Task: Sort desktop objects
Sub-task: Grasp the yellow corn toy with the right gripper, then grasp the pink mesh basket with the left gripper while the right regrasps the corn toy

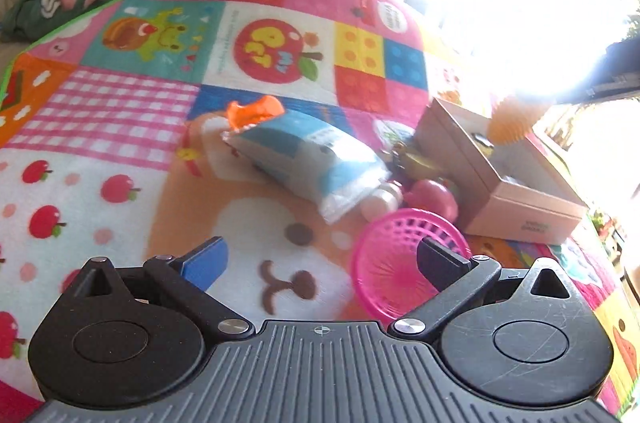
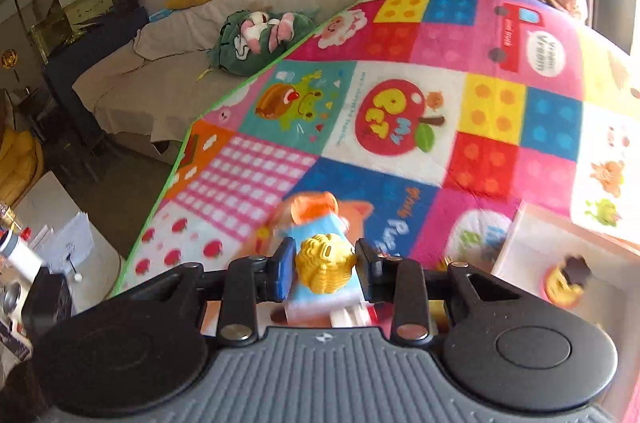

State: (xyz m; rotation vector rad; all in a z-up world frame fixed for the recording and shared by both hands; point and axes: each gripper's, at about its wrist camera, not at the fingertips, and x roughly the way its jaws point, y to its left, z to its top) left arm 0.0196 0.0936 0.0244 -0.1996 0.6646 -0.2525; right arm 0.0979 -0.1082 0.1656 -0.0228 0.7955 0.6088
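Yellow knobbly toy (image 2: 325, 265) pinched in your right hand-held gripper (image 2: 325, 269), lifted above the tube (image 1: 308, 159), likely bound for the box (image 1: 516, 199). Left hand-held gripper (image 1: 320, 261) spread, empty, near pink basket (image 1: 404, 259).

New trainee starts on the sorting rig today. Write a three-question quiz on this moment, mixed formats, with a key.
1. True or false: the left gripper is shut on the pink basket.
2. Multiple choice: what does the right gripper hold between its fingers? A) an orange cap B) a yellow knobbly ball C) a plush frog
3. Fill in: the blue-and-white tube lies on the patchwork ____, its white cap end toward the basket.

Key
1. False; it is open, holding nothing.
2. B
3. blanket
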